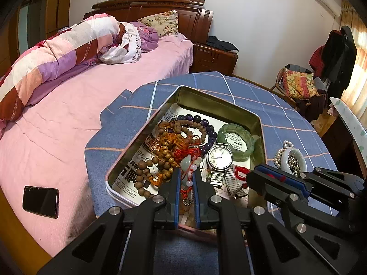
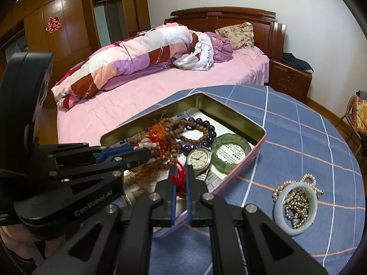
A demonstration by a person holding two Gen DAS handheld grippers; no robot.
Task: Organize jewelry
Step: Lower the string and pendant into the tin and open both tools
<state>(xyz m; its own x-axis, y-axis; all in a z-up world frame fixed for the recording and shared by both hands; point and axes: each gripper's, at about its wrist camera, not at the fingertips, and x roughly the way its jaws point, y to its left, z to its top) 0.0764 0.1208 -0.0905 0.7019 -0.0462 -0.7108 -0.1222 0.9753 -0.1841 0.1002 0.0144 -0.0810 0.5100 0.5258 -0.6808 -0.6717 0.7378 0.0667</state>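
Both grippers were clamped on one tangle in the tin (image 1: 220, 105): the left gripper (image 1: 186, 174) on the jade pendant string (image 1: 189, 167), the right gripper (image 2: 181, 171) on the red cord (image 2: 180, 175) at the tin's 6 o'clock. Separate slowly; the wooden beads (image 1: 160, 158) could snag.

Jewelry count, tin and table

One tin (image 1: 257, 123), one watch (image 1: 219, 157), one green bangle (image 1: 238, 141), one white bangle (image 2: 296, 208), one pearl string (image 2: 297, 202), one purple bead bracelet (image 1: 207, 128), several brown bead strands (image 1: 160, 158), two grippers.

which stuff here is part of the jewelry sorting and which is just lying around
Part of the job:
tin box
wooden bead strands
purple bead bracelet
green bangle
wristwatch
white bangle with pearl necklace

Just lying about:
phone
quilt
pillow
chair cushion
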